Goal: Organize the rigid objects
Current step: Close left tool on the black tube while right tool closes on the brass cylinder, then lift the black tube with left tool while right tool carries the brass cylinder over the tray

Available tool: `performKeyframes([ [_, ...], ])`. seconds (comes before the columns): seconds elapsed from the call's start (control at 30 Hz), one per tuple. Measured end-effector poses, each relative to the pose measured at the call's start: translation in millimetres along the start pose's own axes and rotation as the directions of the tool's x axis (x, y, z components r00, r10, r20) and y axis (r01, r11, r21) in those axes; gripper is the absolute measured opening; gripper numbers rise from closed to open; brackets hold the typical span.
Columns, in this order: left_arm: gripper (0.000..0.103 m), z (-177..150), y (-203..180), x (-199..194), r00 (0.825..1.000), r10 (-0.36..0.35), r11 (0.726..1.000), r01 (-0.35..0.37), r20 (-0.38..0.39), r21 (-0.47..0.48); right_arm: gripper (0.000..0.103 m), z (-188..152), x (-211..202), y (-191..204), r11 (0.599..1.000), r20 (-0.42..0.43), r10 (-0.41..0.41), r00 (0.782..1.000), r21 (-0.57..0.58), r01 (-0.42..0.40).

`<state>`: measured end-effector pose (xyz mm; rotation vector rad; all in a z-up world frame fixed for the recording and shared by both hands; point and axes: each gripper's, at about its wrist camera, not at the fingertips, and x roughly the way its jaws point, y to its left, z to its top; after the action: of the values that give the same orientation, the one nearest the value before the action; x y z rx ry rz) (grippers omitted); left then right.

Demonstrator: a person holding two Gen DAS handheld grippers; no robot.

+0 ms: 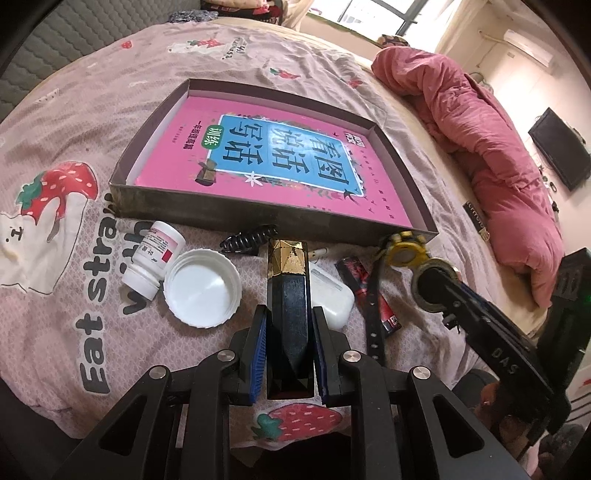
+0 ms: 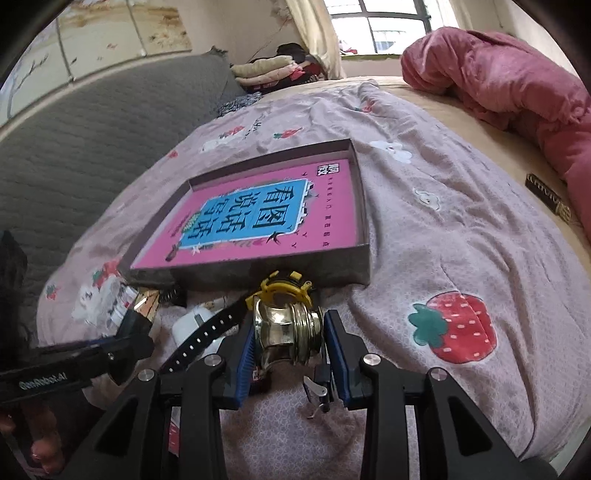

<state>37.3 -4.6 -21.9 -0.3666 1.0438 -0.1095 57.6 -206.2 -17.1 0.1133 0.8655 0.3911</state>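
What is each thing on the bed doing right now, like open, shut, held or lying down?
Left gripper: shut on the black and gold faceted case.
Right gripper: shut on the shiny brass metal fitting.
White plastic pill bottle: lying on its side, uncapped.
Round white plastic lid: off, inside facing up.
Shallow grey cardboard box: open, holding the pink book.

A pink blanket (image 2: 517, 74) is bunched up at the far side of the bed (image 2: 443, 236). The bed sheet has red strawberries (image 2: 461, 326) on it. Folded clothes (image 2: 269, 72) sit by the window (image 2: 376, 26). A black TV (image 1: 559, 149) hangs on the wall.
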Motion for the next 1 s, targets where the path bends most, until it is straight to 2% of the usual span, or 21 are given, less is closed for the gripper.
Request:
performKeyframes([
  [0.13, 0.022, -0.8, -0.6, 0.6, 1.000, -0.007, 1.000, 0.007, -0.005, 0.000, 0.036, -0.3, 4.3, -3.9, 1.000, -0.010, -0.011, 1.000, 0.007, 0.011],
  [0.37, 0.022, 0.7, -2.6, 2.3, 1.000, -0.014, 1.000, 0.014, -0.007, -0.001, 0.036, 5.8, 1.9, -4.6, 1.000, 0.031, -0.015, 0.999, -0.025, 0.016],
  [1.0, 0.022, 2.3, -2.5, 3.3, 1.000, -0.018, 1.000, 0.018, -0.005, -0.001, 0.036, -3.8, -0.6, -1.5, 1.000, -0.054, 0.018, 0.998, 0.017, -0.017],
])
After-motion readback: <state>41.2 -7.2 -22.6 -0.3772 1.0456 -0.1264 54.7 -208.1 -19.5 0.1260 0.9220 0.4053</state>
